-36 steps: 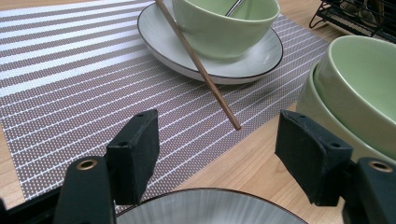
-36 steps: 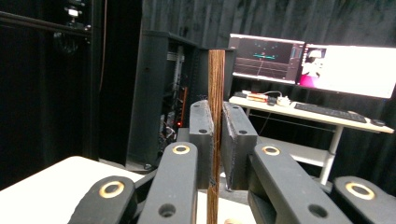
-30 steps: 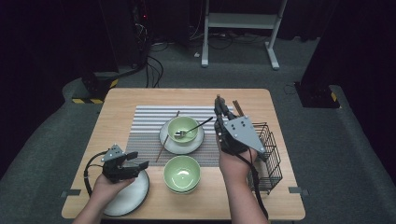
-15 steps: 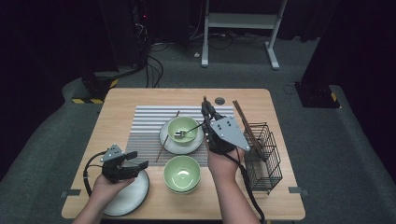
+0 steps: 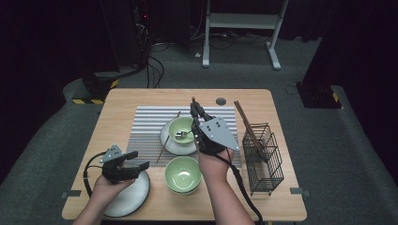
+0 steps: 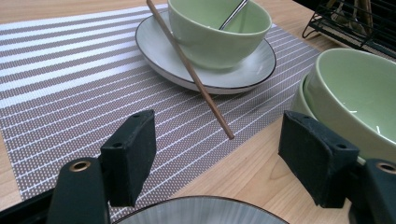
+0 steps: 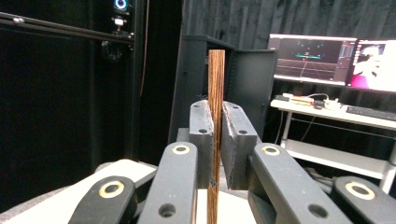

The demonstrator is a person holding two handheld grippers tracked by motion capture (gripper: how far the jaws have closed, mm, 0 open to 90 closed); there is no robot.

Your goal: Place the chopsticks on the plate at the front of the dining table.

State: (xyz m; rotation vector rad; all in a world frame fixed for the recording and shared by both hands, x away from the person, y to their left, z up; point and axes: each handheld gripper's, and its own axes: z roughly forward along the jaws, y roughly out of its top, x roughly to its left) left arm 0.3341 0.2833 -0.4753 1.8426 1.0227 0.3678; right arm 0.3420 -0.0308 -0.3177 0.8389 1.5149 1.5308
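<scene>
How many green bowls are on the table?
2, maybe more. One bowl sits on a plate on the striped mat; the other sits nearer the person and looks stacked on another beneath it.

Black right gripper [image 5: 194, 107] with grey 3-cornered plate, black left gripper [image 5: 137, 160], trailing black cables

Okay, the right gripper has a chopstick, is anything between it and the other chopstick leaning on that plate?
Yes, by the high view: the green bowl with a spoon sits between the right gripper and the leaning chopstick.
</scene>
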